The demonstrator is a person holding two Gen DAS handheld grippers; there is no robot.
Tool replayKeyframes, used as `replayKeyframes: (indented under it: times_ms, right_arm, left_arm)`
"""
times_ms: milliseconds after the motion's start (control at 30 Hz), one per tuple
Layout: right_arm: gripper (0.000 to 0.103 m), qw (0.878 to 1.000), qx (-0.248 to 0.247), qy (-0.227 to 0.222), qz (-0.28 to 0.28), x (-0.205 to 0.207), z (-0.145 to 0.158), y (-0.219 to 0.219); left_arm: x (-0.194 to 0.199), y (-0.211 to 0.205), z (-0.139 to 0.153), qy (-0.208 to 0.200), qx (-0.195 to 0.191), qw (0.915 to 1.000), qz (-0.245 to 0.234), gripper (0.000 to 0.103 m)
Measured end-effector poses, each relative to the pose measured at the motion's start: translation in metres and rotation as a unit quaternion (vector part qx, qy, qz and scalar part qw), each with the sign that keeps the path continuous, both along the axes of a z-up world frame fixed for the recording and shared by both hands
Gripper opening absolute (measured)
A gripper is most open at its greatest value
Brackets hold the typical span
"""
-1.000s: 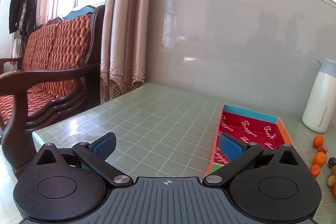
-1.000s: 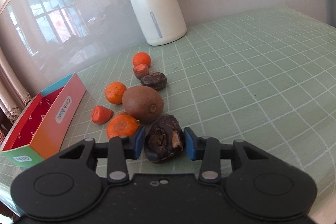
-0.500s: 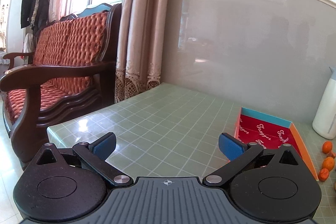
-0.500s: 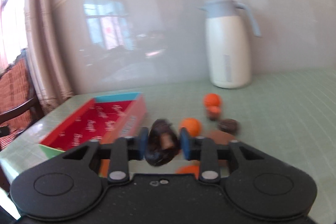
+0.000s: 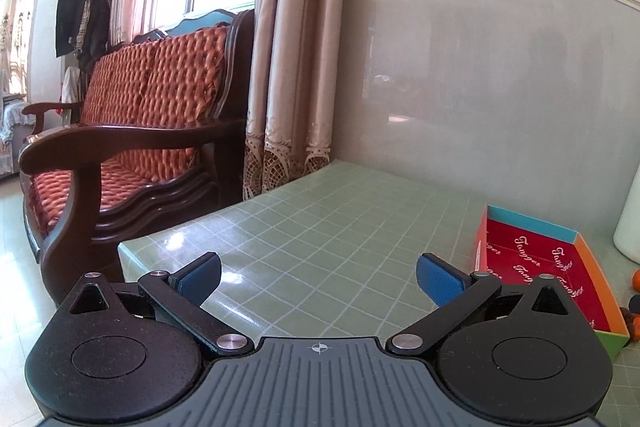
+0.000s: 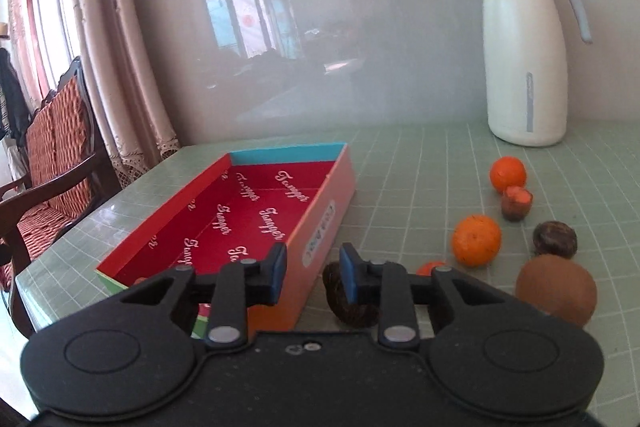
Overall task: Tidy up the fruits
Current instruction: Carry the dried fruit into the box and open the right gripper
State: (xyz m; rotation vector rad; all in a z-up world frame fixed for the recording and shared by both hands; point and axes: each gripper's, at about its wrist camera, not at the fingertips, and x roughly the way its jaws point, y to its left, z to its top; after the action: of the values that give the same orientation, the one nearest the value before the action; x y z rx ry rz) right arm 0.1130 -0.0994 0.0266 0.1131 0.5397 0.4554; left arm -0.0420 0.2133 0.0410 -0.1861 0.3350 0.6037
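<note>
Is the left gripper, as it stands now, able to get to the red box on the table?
Probably yes. The left gripper is open and empty, and only bare table lies between it and the red box, ahead to its right.

Right gripper has just been opening: narrow gap, nothing clamped. A dark wrinkled fruit sits on the table, partly behind the right finger and just beside the outer wall of the empty red-lined box, which lies toward the table's left edge. Right of it: two oranges, kiwi, another dark fruit; white jug at the back edge.
</note>
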Motion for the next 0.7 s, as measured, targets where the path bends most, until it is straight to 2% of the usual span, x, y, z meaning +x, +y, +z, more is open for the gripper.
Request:
replayKeyframes:
  times_ms: [200, 267, 333, 400, 500, 700]
  right_arm:
    - [0.03, 0.998, -0.033, 0.033, -0.042, 0.017, -0.016, -0.012]
    - [0.032, 0.998, -0.046, 0.037, -0.039, 0.024, -0.019, -0.009]
    - [0.041, 0.997, -0.053, 0.048, -0.033, 0.03, -0.023, -0.005]
    - [0.042, 0.997, -0.055, 0.056, -0.023, 0.034, -0.027, -0.001]
    - [0.043, 0.994, -0.089, 0.056, -0.01, 0.037, -0.03, 0.011]
    - [0.04, 0.996, -0.084, 0.035, -0.002, 0.031, -0.029, 0.013]
  left_arm:
    - [0.006, -0.007, -0.001, 0.001, -0.005, 0.9998, -0.017, 0.103]
    - [0.007, -0.009, -0.001, 0.001, -0.002, 0.9998, -0.018, 0.103]
    - [0.008, -0.008, -0.002, 0.002, -0.005, 0.9998, -0.018, 0.103]
    - [0.007, -0.007, -0.002, 0.001, -0.01, 0.9998, -0.018, 0.103]
    - [0.008, -0.006, -0.002, 0.001, -0.013, 0.9998, -0.017, 0.103]
    - [0.008, -0.005, -0.002, 0.001, -0.021, 0.9996, -0.018, 0.103]
